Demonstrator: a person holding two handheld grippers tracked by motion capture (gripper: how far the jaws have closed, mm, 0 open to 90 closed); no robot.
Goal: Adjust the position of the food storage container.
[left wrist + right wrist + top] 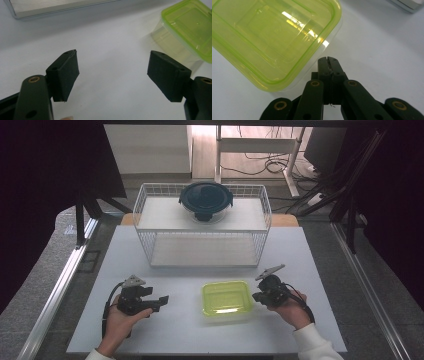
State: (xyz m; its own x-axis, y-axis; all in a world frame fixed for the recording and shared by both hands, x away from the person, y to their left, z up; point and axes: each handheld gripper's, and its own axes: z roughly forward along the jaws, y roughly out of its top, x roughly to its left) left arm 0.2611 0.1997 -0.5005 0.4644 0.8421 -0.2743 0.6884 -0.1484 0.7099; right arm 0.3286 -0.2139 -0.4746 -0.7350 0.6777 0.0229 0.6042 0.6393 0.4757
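A white bench (165,320) is seen, set on a grey floor with dark curtains at both sides and cables behind. At its far half a white wire basket (150,215) is stood, and on the basket's upper shelf a round glass container with a dark lid (205,200) is placed. Near the front edge, between the two hands, a clear box with a lime-green lid (226,299) is laid flat.

The left tongs (161,302) are held wide apart with nothing between them, well left of the box. The right tongs (328,60) are pressed fully together, empty, just beside the box's rim. The approach to the box is judged to be in hand. For the next move, the right tongs would need to be parted before the lid's edge can be gripped.
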